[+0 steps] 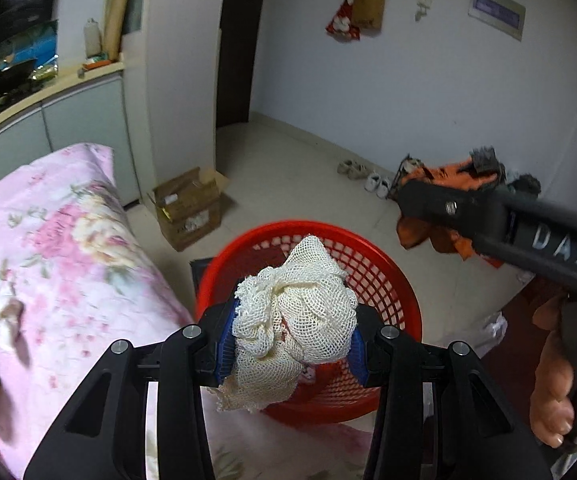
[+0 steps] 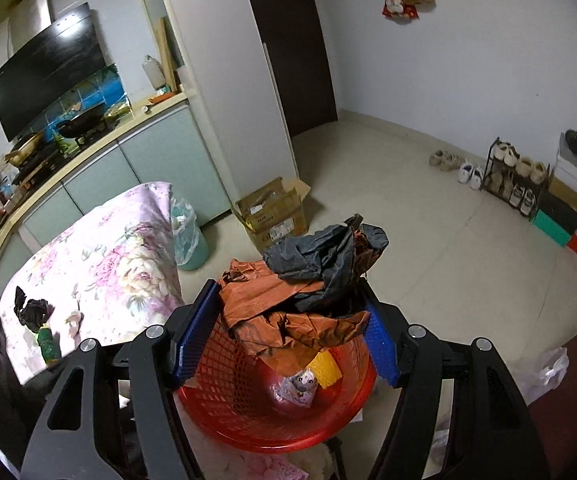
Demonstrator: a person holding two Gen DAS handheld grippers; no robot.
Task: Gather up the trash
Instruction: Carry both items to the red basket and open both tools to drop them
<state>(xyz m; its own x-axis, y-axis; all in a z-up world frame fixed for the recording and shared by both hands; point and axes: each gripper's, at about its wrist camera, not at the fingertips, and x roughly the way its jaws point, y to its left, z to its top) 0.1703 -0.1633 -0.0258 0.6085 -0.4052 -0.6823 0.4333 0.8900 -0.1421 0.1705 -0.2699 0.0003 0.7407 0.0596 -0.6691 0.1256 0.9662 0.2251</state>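
My left gripper (image 1: 292, 344) is shut on a wad of cream mesh netting (image 1: 300, 292), held over the red plastic basket (image 1: 392, 276). In the right wrist view my right gripper (image 2: 288, 332) is shut on a crumpled bundle of orange and black plastic bags (image 2: 300, 280), right above the same red basket (image 2: 272, 440). A yellow piece (image 2: 326, 368) and a printed wrapper (image 2: 298, 388) lie inside the basket. In the left wrist view the right gripper's arm comes in from the right, with the orange bag (image 1: 444, 176) at its tip.
A pink floral cloth (image 1: 48, 240) covers the surface at left, with a black crumpled bag (image 2: 30, 312), a green bottle (image 2: 48, 344) and a tissue (image 1: 8, 316) on it. A cardboard box (image 2: 276, 208), a lined green bin (image 2: 188, 236) and a shoe rack (image 2: 516, 176) stand on the floor.
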